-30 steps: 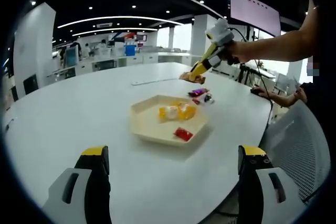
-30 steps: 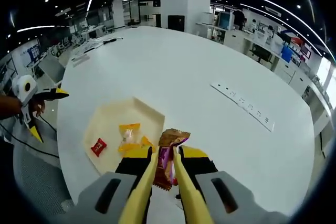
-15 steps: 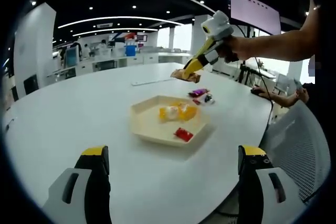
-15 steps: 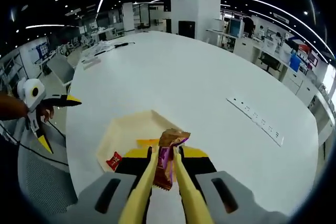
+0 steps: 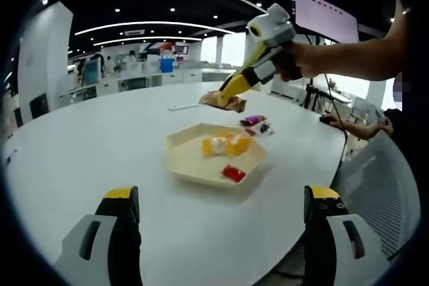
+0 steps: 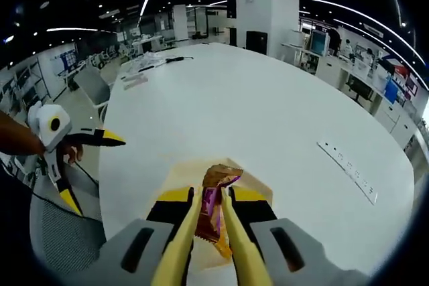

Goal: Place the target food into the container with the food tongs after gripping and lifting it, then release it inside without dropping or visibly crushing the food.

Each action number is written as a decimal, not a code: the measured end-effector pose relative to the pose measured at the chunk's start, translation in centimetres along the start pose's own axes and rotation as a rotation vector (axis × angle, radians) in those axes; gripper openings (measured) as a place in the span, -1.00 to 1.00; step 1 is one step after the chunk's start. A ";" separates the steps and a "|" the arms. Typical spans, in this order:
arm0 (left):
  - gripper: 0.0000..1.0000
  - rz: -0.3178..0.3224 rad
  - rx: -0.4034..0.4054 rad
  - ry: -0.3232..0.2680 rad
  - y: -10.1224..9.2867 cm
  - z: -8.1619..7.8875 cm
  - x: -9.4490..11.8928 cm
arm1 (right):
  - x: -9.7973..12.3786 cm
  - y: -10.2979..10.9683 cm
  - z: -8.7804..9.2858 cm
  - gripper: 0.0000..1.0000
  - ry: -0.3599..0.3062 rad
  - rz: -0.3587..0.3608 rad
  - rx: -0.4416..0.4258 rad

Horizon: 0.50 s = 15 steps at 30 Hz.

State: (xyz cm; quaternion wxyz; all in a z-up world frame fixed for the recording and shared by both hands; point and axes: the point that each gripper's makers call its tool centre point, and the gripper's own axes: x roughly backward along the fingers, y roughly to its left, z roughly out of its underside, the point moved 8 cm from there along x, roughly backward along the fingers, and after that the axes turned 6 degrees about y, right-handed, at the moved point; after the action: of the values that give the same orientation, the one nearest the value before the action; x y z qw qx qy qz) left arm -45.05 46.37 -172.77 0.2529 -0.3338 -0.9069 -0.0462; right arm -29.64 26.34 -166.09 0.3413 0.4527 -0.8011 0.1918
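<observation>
The snack packet [image 6: 213,200] is held pinched between the narrowed jaws of the right gripper [image 6: 209,222], lifted clear of the table [image 5: 100,145]. Since a second ago it has been carried from beside the tray [image 5: 184,159] to above its far edge, so release is judged near. The left gripper [image 5: 218,232] is kept wide and empty.

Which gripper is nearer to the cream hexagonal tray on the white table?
Right. The right gripper holds a brown-and-purple snack packet in the air above the cream hexagonal tray's far edge. The left gripper hangs open at the table's near edge, well short of the tray.
</observation>
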 end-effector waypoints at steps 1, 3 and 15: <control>0.98 0.003 -0.003 0.002 -0.1 0.0 0.0 | -0.1 0.1 -0.1 -0.61 -0.002 0.001 0.002; 0.98 0.011 -0.011 0.007 -0.2 0.0 -0.1 | -0.2 0.3 -0.2 -0.61 -0.007 -0.002 -0.003; 0.98 0.028 -0.017 0.015 -0.4 0.1 -0.1 | -0.5 1.0 0.4 -0.55 -0.021 -0.006 0.003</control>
State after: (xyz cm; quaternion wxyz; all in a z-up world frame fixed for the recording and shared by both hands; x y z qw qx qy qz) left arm -45.25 45.99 -172.89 0.2574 -0.3483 -0.8998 -0.0525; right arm -30.43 26.91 -166.69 0.3331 0.4577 -0.8028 0.1872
